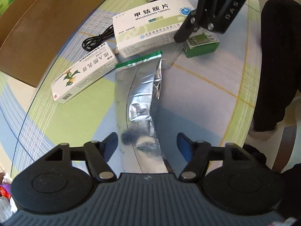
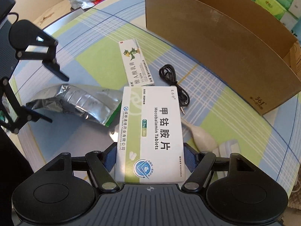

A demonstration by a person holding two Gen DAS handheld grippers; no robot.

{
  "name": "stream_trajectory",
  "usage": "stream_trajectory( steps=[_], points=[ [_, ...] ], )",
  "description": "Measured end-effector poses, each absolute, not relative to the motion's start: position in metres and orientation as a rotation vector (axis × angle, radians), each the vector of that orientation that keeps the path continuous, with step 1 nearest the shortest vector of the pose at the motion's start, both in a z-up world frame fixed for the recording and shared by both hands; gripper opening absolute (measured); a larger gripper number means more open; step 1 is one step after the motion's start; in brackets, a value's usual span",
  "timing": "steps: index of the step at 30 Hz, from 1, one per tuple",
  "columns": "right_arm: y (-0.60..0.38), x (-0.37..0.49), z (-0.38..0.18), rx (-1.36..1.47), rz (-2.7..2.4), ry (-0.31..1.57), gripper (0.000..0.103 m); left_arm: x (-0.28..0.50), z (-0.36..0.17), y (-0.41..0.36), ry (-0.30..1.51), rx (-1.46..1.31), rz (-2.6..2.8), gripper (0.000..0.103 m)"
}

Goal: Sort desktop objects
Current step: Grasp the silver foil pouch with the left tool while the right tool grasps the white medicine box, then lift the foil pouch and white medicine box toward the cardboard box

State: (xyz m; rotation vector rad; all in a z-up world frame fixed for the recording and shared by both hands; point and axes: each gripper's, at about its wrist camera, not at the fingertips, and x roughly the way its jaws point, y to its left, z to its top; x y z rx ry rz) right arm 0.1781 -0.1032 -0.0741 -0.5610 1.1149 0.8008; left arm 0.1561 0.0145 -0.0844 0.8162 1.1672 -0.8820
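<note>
At the bottom of the right wrist view, the right gripper [image 2: 149, 158] has its jaws closed on the tablet box [image 2: 150, 131]. The left gripper [image 1: 146, 146], jaws spread, straddles the foil pouch [image 1: 139, 101]. Farther up, ointment carton [image 2: 136, 64] and cable [image 2: 173, 82] lie on the table [image 2: 235, 124]; the cardboard box [image 2: 225, 43] at upper right shows nothing inside, so sorting seems barely begun.

The tabletop [image 2: 222, 120] wears a cloth checked in green, blue and white. A silver foil pouch [image 1: 140, 101] lies on it ahead of the left fingers [image 1: 111, 144], reaching back between them. Beyond its green end rest a long white ointment box [image 1: 84, 75] and a coiled black cable [image 2: 173, 82]. A large cardboard box [image 2: 216, 43] stands on the far side, and a small green box [image 1: 203, 47] sits farther off to the right.
</note>
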Motion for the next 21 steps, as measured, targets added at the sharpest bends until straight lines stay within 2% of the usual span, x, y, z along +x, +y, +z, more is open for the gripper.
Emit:
stream_trajectory(
  steps=[6,10,12,14,21],
  points=[
    [-0.105,0.179,-0.075,-0.553,0.801,1.117,0.068,0.169,-0.097,0.007,1.216,0.769,-0.844,0.065],
    [-0.103,0.186,-0.077,-0.543,0.805,1.112,0.070,0.178,-0.107,0.003,1.252,0.743,-0.834,0.051],
    [-0.101,0.188,-0.080,-0.548,0.806,1.114,0.071,0.181,-0.108,0.003,1.249,0.725,-0.835,0.051],
    [-0.098,0.188,-0.083,-0.557,0.805,1.113,0.071,0.182,-0.107,0.004,1.250,0.709,-0.828,0.045],
    [-0.094,0.192,-0.083,-0.525,0.784,1.120,0.071,0.179,-0.104,0.006,1.259,0.687,-0.785,0.037]
  ],
)
